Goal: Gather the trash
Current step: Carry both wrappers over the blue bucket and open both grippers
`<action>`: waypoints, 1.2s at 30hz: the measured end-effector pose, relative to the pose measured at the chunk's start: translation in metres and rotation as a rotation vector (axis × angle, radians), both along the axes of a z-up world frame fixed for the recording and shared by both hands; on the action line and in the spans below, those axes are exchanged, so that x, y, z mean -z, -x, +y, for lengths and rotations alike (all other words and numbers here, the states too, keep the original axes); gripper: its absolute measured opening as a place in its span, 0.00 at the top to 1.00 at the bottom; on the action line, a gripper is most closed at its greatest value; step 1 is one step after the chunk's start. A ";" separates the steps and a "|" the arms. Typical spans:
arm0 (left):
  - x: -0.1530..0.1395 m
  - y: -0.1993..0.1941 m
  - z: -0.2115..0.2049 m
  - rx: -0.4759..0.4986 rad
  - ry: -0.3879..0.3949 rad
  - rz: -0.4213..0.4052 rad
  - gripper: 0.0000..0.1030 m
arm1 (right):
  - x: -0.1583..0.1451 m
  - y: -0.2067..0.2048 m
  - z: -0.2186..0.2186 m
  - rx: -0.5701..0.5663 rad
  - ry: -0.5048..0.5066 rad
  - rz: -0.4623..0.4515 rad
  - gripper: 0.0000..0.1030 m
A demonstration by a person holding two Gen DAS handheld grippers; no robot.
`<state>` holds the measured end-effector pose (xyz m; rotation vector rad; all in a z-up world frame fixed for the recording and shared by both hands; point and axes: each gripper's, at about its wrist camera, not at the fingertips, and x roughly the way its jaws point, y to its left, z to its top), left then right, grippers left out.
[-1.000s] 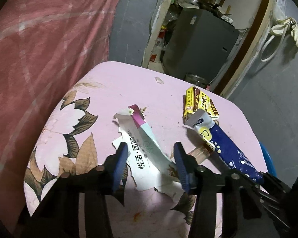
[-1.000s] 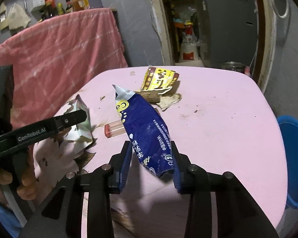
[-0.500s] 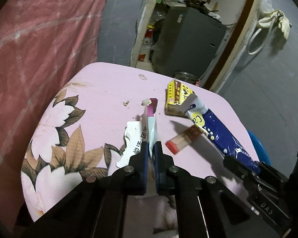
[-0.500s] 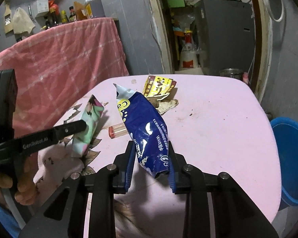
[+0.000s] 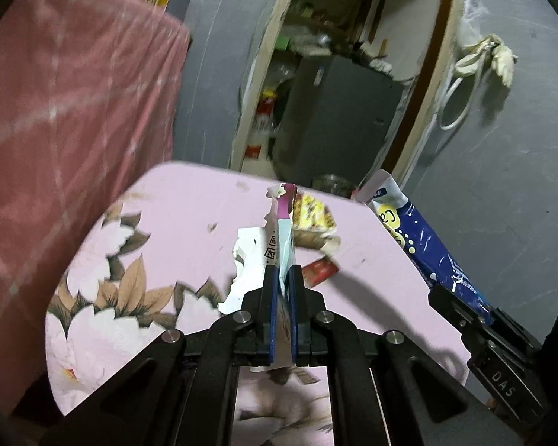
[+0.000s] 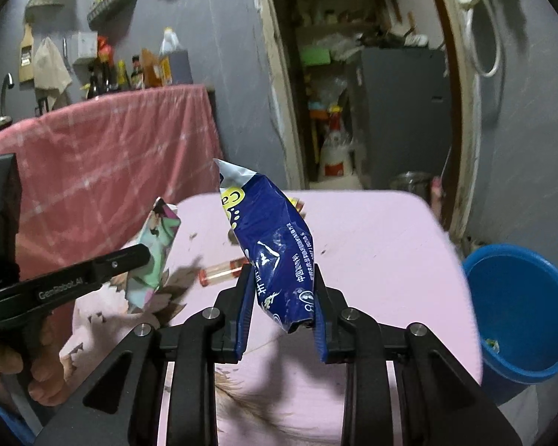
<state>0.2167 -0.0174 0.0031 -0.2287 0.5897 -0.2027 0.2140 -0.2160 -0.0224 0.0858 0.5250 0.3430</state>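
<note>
Left wrist view: the left gripper (image 5: pixel 283 278) is pinching a pale green wrapper (image 5: pixel 283 238) edge-on between nearly closed jaws, holding it above the pink table (image 5: pixel 175 215). The right gripper (image 6: pixel 281 297) is clamping a blue snack bag (image 6: pixel 269 238) upright over the table, near a blue bin (image 6: pixel 517 297); a yellow packet (image 5: pixel 312 215) and small tube (image 6: pixel 221 270) are lying on the tabletop

Blue snack bag (image 6: pixel 275 245): glossy, crinkled plastic film. Torn wrapper (image 5: pixel 284 234): thin printed paper, matt white inside. Tabletop (image 6: pixel 372 245): pink floral cloth, matt, stained. Bucket (image 6: pixel 517 297) at 3 o'clock: smooth blue plastic. Fingers (image 6: pixel 243 308): matt black plastic, blue pads, bright metal pins. Pink checked cloth (image 6: pixel 104 163) at 10 o'clock: woven
</note>
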 end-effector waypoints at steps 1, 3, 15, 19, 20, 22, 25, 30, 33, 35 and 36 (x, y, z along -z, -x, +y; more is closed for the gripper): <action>-0.003 0.001 -0.002 0.005 -0.001 -0.019 0.97 | -0.002 0.003 -0.004 0.011 -0.005 -0.017 0.76; -0.011 0.005 -0.012 0.019 -0.008 -0.065 0.97 | -0.009 0.009 -0.011 0.038 -0.015 -0.059 0.76; -0.040 0.009 -0.106 0.165 -0.001 -0.260 0.97 | -0.047 0.044 -0.079 0.250 0.017 -0.279 0.76; -0.041 0.001 -0.148 0.237 -0.004 -0.276 0.97 | -0.050 0.049 -0.111 0.331 0.023 -0.307 0.76; -0.041 -0.001 -0.158 0.253 -0.006 -0.280 0.97 | -0.050 0.049 -0.120 0.355 0.028 -0.312 0.76; -0.039 -0.004 -0.181 0.286 -0.011 -0.287 0.97 | -0.048 0.050 -0.138 0.394 0.040 -0.327 0.76; -0.035 -0.010 -0.215 0.333 -0.017 -0.293 0.97 | -0.043 0.053 -0.161 0.446 0.051 -0.333 0.76; -0.027 -0.022 -0.252 0.375 -0.012 -0.282 0.97 | -0.033 0.054 -0.192 0.518 0.063 -0.336 0.76; -0.018 -0.029 -0.272 0.399 -0.020 -0.264 0.97 | -0.023 0.053 -0.209 0.543 0.059 -0.317 0.76; -0.014 -0.033 -0.280 0.414 -0.023 -0.243 0.97 | -0.016 0.051 -0.218 0.558 0.051 -0.296 0.76; -0.012 -0.038 -0.284 0.419 -0.025 -0.232 0.97 | -0.012 0.049 -0.222 0.563 0.044 -0.284 0.76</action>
